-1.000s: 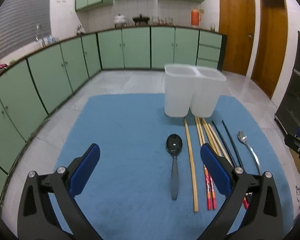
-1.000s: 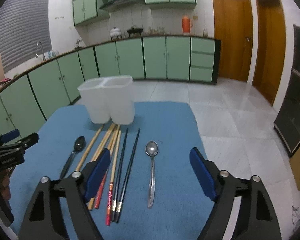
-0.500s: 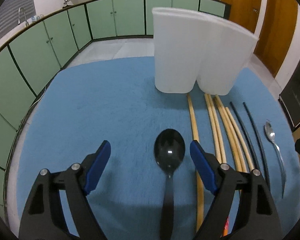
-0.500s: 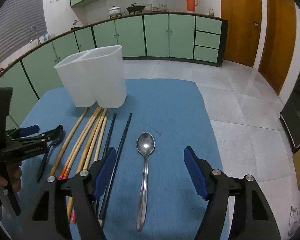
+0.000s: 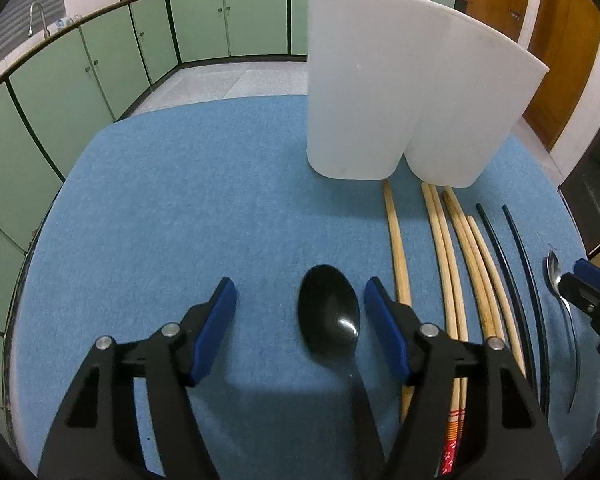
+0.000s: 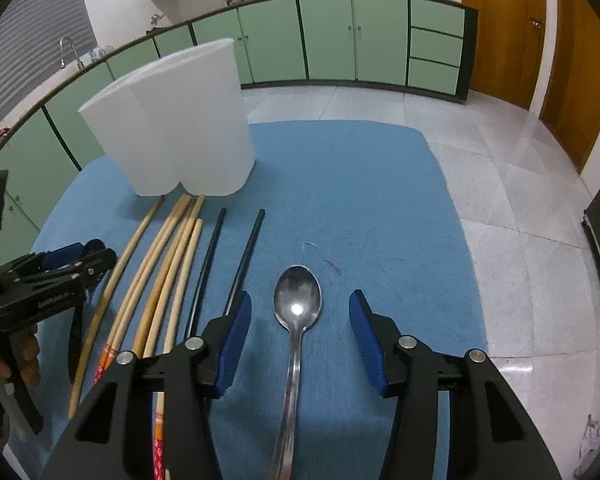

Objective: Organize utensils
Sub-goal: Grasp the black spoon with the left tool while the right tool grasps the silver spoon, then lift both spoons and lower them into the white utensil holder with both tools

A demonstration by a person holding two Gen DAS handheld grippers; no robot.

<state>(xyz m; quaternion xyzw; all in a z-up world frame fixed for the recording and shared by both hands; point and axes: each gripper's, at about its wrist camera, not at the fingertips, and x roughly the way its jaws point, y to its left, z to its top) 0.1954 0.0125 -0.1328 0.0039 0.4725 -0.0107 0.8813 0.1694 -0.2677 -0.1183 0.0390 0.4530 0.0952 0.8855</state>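
Now closing, both pairs of jaws apart: left gripper [image 5: 300,300] around glossy black plastic spoon [image 5: 329,316], right gripper [image 6: 298,320] around shiny steel spoon [image 6: 297,300]. Likely to skid off the handles. Risk of nudging the pale wooden chopsticks [image 5: 452,256] alongside.

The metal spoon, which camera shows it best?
The right wrist view: the metal spoon lies centred between the right gripper fingers, bowl and handle both visible on the blue mat. The left wrist view shows it only at the far right edge, partly hidden by the other gripper.
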